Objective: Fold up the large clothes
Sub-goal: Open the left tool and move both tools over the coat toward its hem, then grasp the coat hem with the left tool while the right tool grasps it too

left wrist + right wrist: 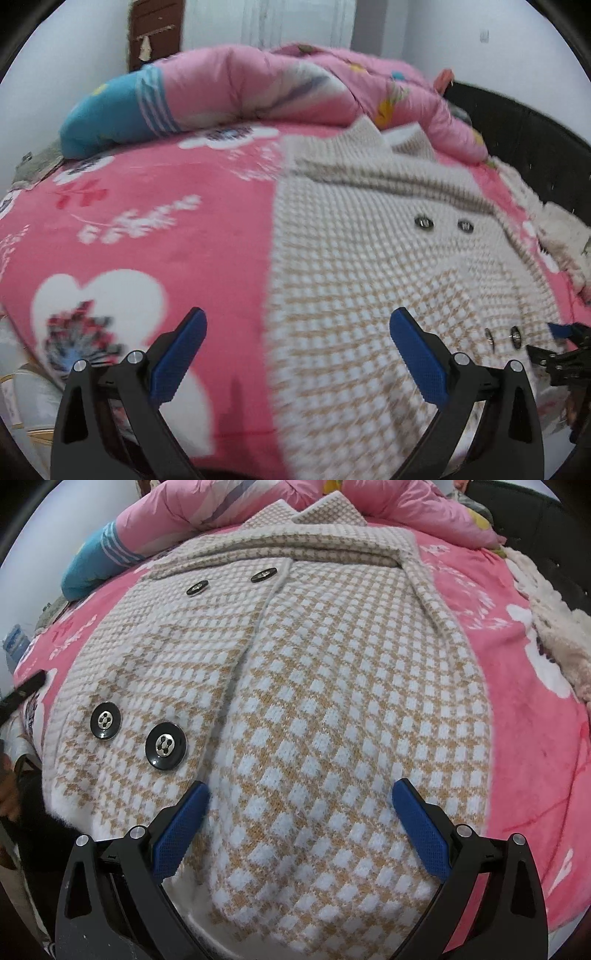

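Note:
A tan-and-white checked knit coat (332, 686) with black buttons (166, 744) lies flat on a pink flowered bedspread (147, 206), collar toward the far end. In the left wrist view the coat (369, 266) fills the right half. My left gripper (298, 325) hangs open over the coat's left edge, where it meets the bedspread. My right gripper (301, 794) stands open just above the coat's lower front panel, nothing between its fingers. The right gripper's tip (561, 332) shows at the far right of the left wrist view.
A rolled pink and blue quilt (240, 92) lies along the head of the bed beyond the collar. A fluffy cream cloth (554, 627) sits at the right bed edge beside a dark headboard (517, 122). A hand and dark sleeve (14, 794) are at the left.

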